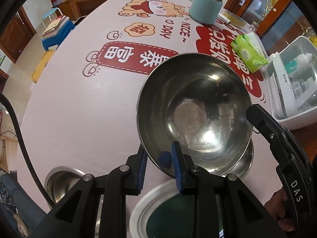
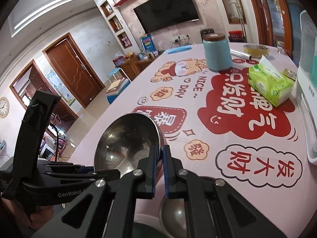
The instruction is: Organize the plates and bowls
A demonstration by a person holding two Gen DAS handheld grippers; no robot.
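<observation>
Beneath lifted steel bowl [image 1: 195, 111], second bowl [image 1: 244, 163] mostly hidden, plate [image 1: 154, 195] cropped

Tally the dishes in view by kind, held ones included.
Steel bowls: 3 (held bowl, bowl under it, bowl at left)
Plate: 1
Total: 4

The table [image 1: 79, 109] lies bare across its left and middle, wide room for a claw to pass. Along the right edge stand a white storage box [image 1: 293, 91], a green tissue pack [image 1: 248, 53] and a blue lidded jar [image 1: 206, 8]. Near the front, a steel bowl [image 1: 61, 182] and what seems a white-rimmed plate [image 1: 150, 200] crowd the table.
</observation>
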